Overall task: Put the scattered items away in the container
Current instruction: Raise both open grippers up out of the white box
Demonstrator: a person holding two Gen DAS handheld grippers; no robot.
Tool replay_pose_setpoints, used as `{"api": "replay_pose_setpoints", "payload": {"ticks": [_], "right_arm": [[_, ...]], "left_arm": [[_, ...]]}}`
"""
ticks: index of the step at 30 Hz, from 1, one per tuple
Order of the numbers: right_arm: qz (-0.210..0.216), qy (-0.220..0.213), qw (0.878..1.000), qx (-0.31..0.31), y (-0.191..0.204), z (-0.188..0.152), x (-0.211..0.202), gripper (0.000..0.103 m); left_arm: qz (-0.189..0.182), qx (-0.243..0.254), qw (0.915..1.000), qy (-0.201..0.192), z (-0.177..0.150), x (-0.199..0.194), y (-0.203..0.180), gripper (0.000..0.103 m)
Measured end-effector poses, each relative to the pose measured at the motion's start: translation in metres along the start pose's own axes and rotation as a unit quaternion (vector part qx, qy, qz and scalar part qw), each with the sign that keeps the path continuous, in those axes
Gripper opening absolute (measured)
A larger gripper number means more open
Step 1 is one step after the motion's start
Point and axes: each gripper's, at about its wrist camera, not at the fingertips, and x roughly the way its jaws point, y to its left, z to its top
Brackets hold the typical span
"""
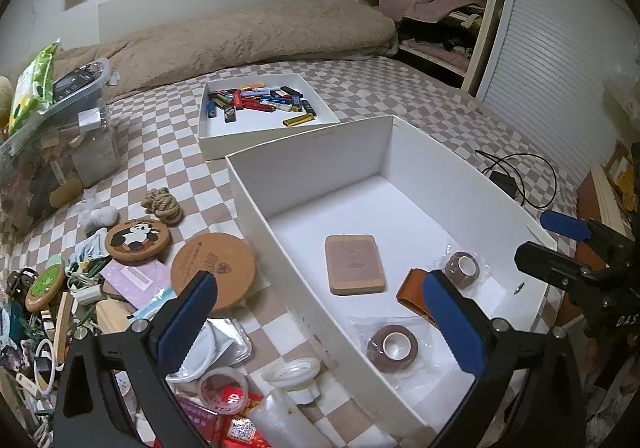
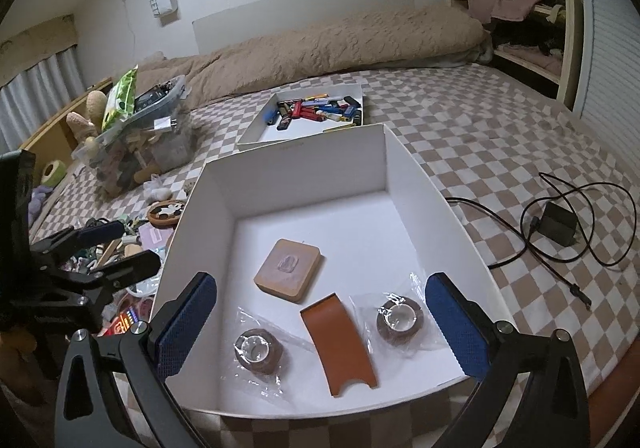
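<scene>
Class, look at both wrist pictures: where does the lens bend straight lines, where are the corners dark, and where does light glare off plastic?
Left wrist view: the white box rim bows outward, black vignette fills the corners, and the wrap on the near tape roll shows faint sheen. Right wrist view: the checked bedcover curves toward the edges, corners are black, and the tape rolls' plastic glints.

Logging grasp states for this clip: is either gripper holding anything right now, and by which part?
Nothing is held. The left gripper and right gripper are both open and empty above the white box.
</scene>
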Motion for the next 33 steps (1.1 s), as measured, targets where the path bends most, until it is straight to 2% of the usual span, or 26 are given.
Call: {"api": "replay_pose_setpoints", "payload": {"ticks": [15,21,33], "right_arm": [[0.006,-0.012,1.0,-0.001,0.023,0.003,-0.009,0.103],[0.006,-0.04,0.999,-0.014,0.042,0.007,-0.015,0.103],[0.04,-0.049,0.997,-0.049,0.093,0.011,-0.008,0.103]], "left_arm": [[0.004,-0.011,0.9998,-0.018,-0.001,-0.025,0.02,0.103],[0.018,-0.016,0.9993,-0.03,-0.002,-0.04,0.035,0.103],[0.043,-0.025,0.9968,-0.062,-0.008,-0.078,0.076,0.103]]}}
